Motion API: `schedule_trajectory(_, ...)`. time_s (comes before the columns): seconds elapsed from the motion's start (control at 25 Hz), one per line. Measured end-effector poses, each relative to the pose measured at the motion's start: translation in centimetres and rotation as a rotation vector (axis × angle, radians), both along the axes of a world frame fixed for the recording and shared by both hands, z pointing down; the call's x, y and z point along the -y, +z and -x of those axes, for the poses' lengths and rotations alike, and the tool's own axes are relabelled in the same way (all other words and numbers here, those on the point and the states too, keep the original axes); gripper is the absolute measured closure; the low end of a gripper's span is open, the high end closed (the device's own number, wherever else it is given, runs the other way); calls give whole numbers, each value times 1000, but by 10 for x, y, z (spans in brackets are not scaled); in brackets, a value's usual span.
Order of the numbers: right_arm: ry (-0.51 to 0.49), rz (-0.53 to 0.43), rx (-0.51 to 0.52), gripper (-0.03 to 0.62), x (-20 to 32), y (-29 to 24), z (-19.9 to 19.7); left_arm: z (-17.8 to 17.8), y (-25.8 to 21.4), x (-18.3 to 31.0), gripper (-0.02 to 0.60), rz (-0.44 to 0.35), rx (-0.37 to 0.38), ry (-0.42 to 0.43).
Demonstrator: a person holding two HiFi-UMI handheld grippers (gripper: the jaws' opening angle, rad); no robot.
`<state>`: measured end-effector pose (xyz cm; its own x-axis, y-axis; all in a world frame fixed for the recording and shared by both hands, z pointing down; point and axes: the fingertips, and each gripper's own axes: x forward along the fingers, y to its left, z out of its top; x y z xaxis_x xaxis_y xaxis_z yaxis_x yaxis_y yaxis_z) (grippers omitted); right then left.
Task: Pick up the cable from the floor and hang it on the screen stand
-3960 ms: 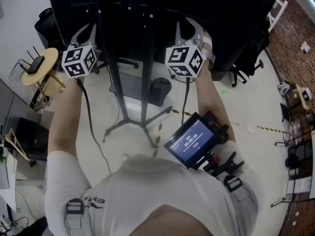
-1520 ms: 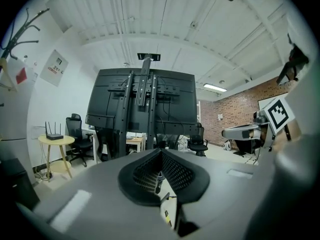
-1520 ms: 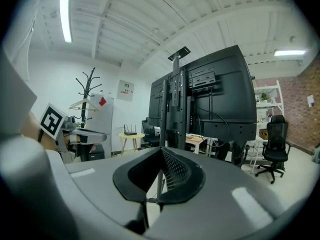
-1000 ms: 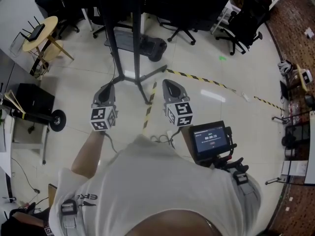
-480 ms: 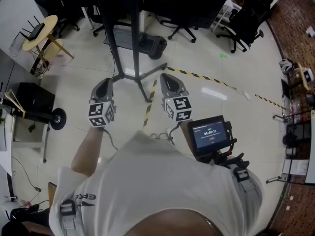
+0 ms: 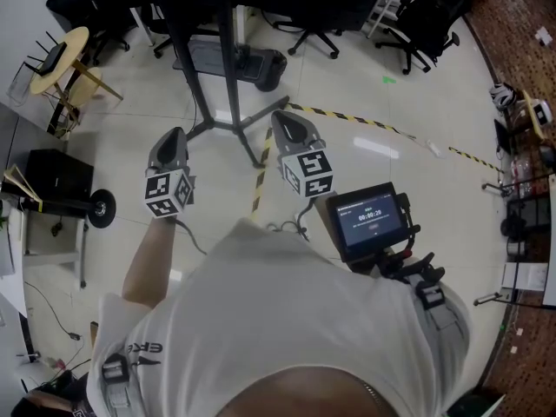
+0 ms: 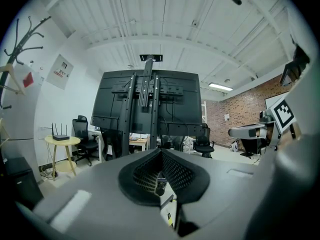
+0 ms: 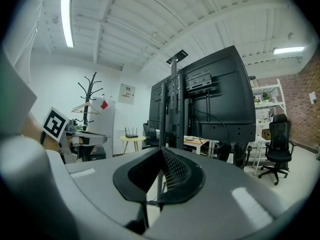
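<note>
Jaws pressed together and empty, left gripper and right gripper point level at the upright stand straight ahead, the right nearer its base. The cable cannot be picked out on floor or stand.

Pale glossy floor tiles carry a yellow-black striped tape line. A round yellow side table stands left, with black office chairs right. A brick wall meets a white ribbed ceiling with a strip light.
</note>
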<state>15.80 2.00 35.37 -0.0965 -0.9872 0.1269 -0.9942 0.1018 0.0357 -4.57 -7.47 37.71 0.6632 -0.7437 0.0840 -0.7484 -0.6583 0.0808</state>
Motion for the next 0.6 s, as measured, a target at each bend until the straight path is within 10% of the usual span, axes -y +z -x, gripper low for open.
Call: schedule_trajectory(0.6,-22,-7,0,583,10,-6,9,7,-7,5,578,-6,5,-5)
